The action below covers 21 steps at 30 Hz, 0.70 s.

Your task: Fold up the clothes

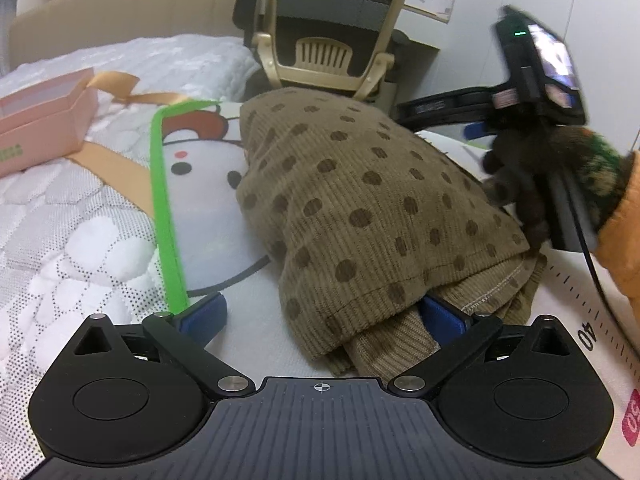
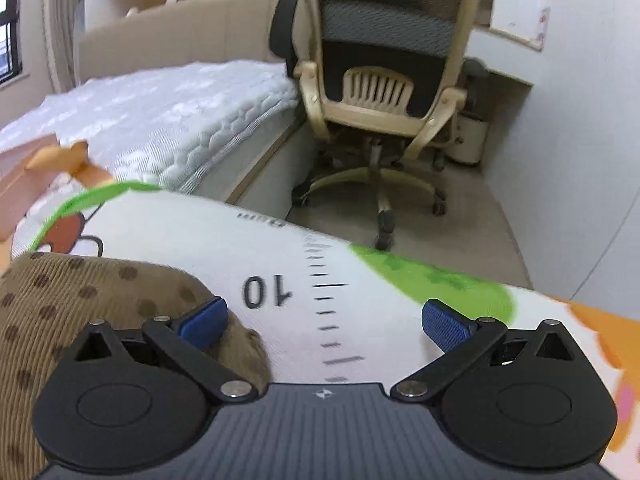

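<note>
A brown corduroy garment with dark dots [image 1: 360, 200] lies folded in a thick bundle on a white cartoon mat [image 1: 224, 216]. My left gripper [image 1: 324, 316] stands open at the bundle's near corner. The cloth's hem drapes over its right pad [image 1: 440, 314], and its left pad [image 1: 204, 318] rests free on the mat. My right gripper [image 2: 324, 320] is open over the mat's ruler marks, with only the mat between its fingers. The garment [image 2: 80, 300] lies at its lower left, under its left finger. A gloved hand [image 1: 516, 188] holds that gripper beside the bundle's right edge.
The mat lies on a quilted white mattress [image 1: 60, 248]. A pink box [image 1: 36, 128] with a tan ribbon sits at the left. An office chair [image 2: 384, 92] stands on the floor past the bed's edge. An orange sleeve [image 1: 624, 232] shows at the right.
</note>
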Motion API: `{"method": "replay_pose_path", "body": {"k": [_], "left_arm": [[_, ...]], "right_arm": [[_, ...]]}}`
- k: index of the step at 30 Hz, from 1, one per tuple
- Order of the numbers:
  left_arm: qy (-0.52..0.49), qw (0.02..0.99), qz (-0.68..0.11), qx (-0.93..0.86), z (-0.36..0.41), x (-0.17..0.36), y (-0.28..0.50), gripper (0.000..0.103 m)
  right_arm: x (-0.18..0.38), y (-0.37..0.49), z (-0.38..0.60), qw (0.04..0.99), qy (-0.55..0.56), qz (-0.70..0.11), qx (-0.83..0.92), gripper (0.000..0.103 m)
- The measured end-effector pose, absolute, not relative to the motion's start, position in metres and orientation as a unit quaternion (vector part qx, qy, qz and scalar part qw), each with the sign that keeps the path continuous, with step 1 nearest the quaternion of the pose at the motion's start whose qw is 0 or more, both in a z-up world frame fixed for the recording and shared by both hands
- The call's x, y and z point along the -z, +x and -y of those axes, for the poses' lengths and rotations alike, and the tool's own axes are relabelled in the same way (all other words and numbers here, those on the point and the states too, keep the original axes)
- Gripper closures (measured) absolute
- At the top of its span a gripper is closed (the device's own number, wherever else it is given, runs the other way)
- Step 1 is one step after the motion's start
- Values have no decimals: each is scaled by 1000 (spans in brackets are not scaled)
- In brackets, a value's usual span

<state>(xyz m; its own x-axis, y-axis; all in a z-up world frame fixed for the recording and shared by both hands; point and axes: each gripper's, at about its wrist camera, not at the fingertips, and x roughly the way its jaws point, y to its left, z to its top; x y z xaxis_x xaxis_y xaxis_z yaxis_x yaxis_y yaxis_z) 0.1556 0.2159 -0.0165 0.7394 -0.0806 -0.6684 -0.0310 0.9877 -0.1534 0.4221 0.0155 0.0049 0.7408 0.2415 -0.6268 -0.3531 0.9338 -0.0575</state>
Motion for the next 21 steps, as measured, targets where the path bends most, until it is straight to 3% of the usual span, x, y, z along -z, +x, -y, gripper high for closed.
{"method": "replay_pose_path", "body": {"k": [9, 14, 17, 21], "left_arm": [[-79, 930, -359, 16, -214, 11, 151, 0], [-44, 928, -362, 76, -198, 3, 137, 0], [3, 935, -355, 18, -202, 2, 141, 0], [-6, 945, -324, -46, -224, -17, 140, 0]], "right_arm": [[19, 337, 29, 915, -139, -328, -188, 0], [11, 321, 59, 911, -90, -330, -229, 0], [7, 304, 64, 909, -112, -315, -249, 0], [3, 280, 59, 899, -160, -292, -284, 0]]}}
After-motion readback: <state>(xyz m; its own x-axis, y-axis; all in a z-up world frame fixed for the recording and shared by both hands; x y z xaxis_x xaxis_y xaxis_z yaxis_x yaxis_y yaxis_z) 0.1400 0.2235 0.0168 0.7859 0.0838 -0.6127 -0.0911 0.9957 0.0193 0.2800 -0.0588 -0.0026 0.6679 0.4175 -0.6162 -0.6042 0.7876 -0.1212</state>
